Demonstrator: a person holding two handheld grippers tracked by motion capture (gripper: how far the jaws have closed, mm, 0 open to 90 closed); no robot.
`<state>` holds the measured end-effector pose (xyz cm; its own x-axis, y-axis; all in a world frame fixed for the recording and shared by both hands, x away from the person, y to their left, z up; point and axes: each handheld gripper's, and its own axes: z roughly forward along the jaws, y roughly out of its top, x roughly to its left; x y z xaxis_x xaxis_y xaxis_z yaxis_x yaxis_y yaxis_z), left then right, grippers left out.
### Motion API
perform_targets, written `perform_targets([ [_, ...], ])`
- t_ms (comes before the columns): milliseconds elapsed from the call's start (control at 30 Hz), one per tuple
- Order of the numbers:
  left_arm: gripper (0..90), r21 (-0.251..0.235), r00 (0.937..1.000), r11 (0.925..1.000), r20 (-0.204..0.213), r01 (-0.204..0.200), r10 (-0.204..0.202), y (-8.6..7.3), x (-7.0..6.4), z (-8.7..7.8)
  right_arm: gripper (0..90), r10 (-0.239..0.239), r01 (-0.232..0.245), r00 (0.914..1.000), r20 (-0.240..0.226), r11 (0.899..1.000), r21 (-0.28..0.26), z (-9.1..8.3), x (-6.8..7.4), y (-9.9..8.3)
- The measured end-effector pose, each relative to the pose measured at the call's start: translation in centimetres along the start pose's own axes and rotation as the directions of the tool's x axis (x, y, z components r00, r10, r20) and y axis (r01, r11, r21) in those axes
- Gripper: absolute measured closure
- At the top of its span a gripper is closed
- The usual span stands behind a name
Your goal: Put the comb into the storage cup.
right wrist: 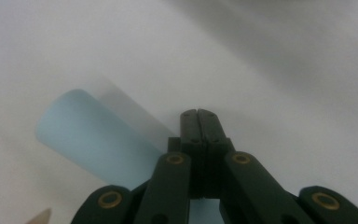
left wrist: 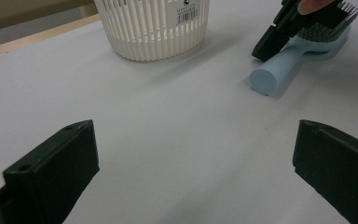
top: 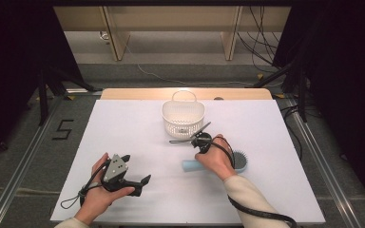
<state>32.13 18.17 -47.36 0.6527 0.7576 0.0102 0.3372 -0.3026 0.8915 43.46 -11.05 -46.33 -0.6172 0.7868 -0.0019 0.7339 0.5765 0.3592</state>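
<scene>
A light blue hairbrush (top: 190,165) lies flat on the white table (top: 123,128), right of centre, with its dark bristle head (top: 240,159) to the right. My right gripper (top: 198,149) is held over the brush handle, jaws pressed together with nothing between them. In the right gripper view the shut right gripper (right wrist: 199,115) points down just beside the blurred blue handle (right wrist: 88,135). My left gripper (top: 135,169) rests near the front left, jaws wide apart and empty. The left gripper view looks between those open jaws, left gripper (left wrist: 193,154), toward the brush (left wrist: 284,60) and the right gripper (left wrist: 279,32).
A white slatted plastic basket (top: 183,116) with a handle stands at the back centre of the table, also near the top of the left gripper view, basket (left wrist: 154,28). A wooden strip (top: 185,93) edges the far side. Cables trail from both grippers.
</scene>
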Motion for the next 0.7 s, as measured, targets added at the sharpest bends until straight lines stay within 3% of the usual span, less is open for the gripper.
perform_targets([
  [367,0.0,0.002,1.0,1.0,0.0,0.0,0.0,0.0,0.0,0.0,90.0,-0.071,0.072,0.9971,-0.026,0.997,0.031,-0.8,1.8,-1.8],
  [700,0.0,0.003,1.0,1.0,0.001,0.0,0.0,0.0,0.0,0.0,90.0,-0.101,0.104,0.9937,-0.049,0.993,0.053,-1.5,2.6,-3.3],
])
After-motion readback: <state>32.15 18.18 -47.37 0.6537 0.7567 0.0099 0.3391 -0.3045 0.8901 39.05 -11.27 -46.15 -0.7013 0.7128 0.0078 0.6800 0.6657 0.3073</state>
